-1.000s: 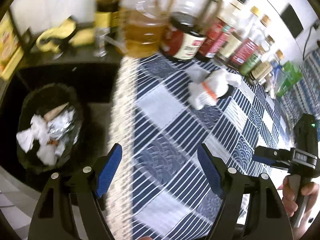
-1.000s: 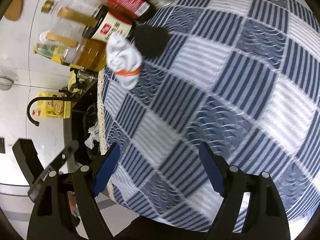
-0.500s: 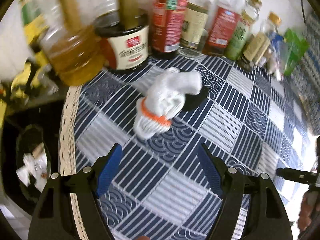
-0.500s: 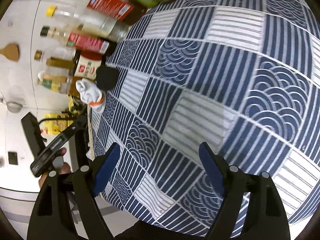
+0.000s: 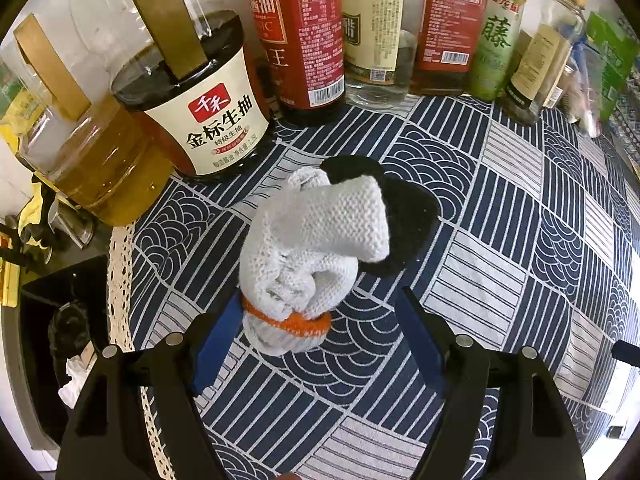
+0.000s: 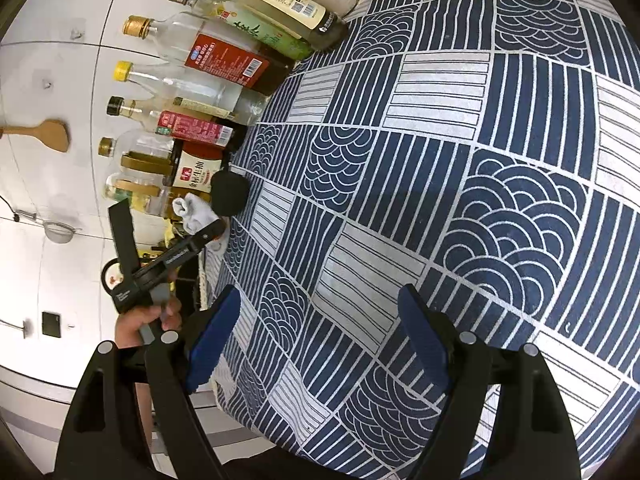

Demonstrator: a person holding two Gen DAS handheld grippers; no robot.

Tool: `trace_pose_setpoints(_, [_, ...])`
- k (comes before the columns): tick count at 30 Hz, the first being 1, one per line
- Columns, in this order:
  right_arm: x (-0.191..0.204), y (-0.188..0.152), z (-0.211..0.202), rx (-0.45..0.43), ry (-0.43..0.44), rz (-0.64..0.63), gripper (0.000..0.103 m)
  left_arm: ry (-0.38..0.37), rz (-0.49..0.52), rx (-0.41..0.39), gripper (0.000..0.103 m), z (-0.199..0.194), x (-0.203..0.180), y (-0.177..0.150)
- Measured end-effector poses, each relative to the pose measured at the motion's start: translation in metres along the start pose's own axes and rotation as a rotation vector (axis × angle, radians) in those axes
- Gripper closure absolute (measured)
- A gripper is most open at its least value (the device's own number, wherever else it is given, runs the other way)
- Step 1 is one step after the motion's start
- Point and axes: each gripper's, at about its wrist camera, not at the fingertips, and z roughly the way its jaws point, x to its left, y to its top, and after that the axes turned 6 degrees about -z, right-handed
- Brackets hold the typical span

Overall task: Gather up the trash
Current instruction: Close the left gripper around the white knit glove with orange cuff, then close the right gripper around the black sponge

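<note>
A crumpled white knit glove with an orange cuff (image 5: 312,256) lies on the blue patterned tablecloth (image 5: 500,240), partly over a flat black round piece (image 5: 404,208). My left gripper (image 5: 320,340) is open, its blue pads either side of the glove's cuff end, the left pad close to it. In the right wrist view the glove (image 6: 196,208) and black piece (image 6: 230,196) sit far left, with the left gripper's body (image 6: 168,260) over them. My right gripper (image 6: 320,340) is open and empty above bare tablecloth (image 6: 440,160).
A row of sauce and oil bottles (image 5: 312,32) stands right behind the glove, with a soy sauce jug (image 5: 208,112) and oil jug (image 5: 92,160) at left. The table's lace edge (image 5: 120,280) runs at left; a black bin with white trash (image 5: 72,344) sits below it.
My left gripper swung from over the bin to the table and closed in on the glove, now between its pads. My right gripper drew back toward the table's middle.
</note>
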Motion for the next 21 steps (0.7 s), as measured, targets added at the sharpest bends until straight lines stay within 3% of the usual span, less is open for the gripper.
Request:
trace_pose_setpoints(3, [-0.003,0.000,0.005,0.008,0.009,0.010,0.023,0.020,0.014,0.001,0.043,0.004,0.000,0.001])
trace_pose_setpoints(9, [0.010,0.008,0.029,0.069,0.029,-0.019,0.023,-0.002,-0.056,0.012,0.066,0.002,0.016,0.002])
trace_pose_setpoints(17, [0.054,0.038,0.052,0.074,-0.011,-0.182,0.023,0.015,-0.082,-0.037,0.070,-0.022,0.017,-0.016])
trace_pose_setpoints(21, [0.072,0.051,0.072,0.122,-0.009,-0.243,0.019,0.010,-0.120,-0.038,0.070,-0.037,0.023,-0.029])
